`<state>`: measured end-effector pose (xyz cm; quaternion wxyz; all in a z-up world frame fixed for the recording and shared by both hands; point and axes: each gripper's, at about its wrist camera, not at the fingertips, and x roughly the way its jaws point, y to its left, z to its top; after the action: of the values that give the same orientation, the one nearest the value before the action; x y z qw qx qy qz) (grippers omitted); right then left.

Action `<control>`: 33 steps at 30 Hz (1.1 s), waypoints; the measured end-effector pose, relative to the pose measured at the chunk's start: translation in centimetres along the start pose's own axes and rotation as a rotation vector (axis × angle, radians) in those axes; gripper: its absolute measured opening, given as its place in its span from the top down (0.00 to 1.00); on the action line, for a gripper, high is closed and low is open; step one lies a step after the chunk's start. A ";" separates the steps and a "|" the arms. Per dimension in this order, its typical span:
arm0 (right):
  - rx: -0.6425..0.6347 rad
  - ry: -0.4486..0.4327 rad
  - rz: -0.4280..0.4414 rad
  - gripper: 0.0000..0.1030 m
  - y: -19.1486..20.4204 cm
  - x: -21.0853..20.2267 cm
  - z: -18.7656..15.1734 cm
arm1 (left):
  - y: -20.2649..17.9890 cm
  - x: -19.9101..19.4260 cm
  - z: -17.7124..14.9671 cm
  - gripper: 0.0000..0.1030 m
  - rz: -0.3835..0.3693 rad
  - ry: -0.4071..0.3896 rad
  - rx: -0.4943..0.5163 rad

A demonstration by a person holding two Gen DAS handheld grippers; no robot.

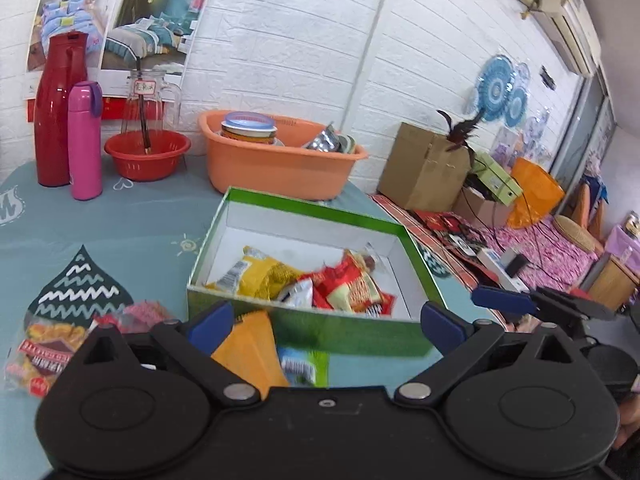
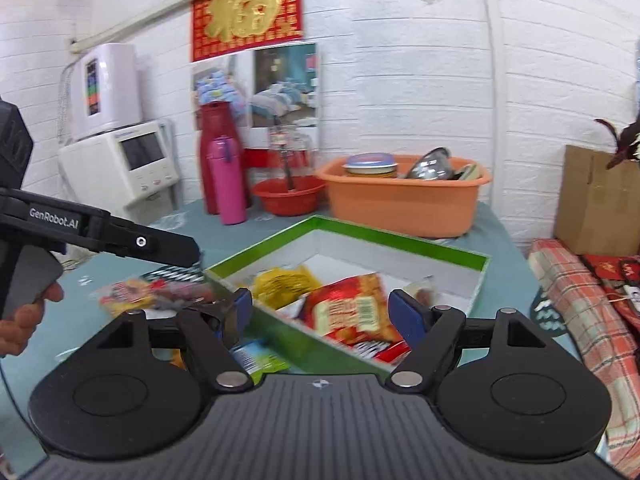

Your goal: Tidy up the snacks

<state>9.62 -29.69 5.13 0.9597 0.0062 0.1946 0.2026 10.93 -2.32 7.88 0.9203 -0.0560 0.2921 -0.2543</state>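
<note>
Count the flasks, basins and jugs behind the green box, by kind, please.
Flasks: 2, red flask and pink flask
Basins: 2, red basin and orange basin
Glass jug: 1
Total: 5

Both grippers were black plastic: the left gripper [image 1: 326, 322] and the right gripper [image 2: 320, 312] had blue pads [image 1: 440, 322], round silver screws [image 2: 231, 379], and white "GenRobot.AI" lettering [image 2: 54, 213].

Snack packets [image 1: 304, 280] inside green box [image 1: 320, 332]
</note>
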 end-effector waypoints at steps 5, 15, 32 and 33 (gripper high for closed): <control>0.014 0.038 0.124 0.00 1.6 -1.4 -0.8 | 0.3 -2.5 -2.6 0.00 -0.003 0.005 0.015; 0.043 0.141 0.200 0.00 4.3 2.2 -3.0 | 3.6 -0.3 -3.4 0.00 -0.008 0.030 -0.103; 0.098 0.313 0.285 0.12 5.0 11.4 -3.5 | 7.3 6.7 -3.3 0.00 -0.054 0.134 -0.186; 0.096 0.321 0.286 0.12 5.0 11.9 -3.5 | 7.4 7.1 -3.3 0.00 -0.059 0.143 -0.185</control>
<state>16.39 -20.71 -2.07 0.8765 0.0473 0.3515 0.3255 17.22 0.66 -0.30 0.8801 -0.1311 0.3774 -0.2565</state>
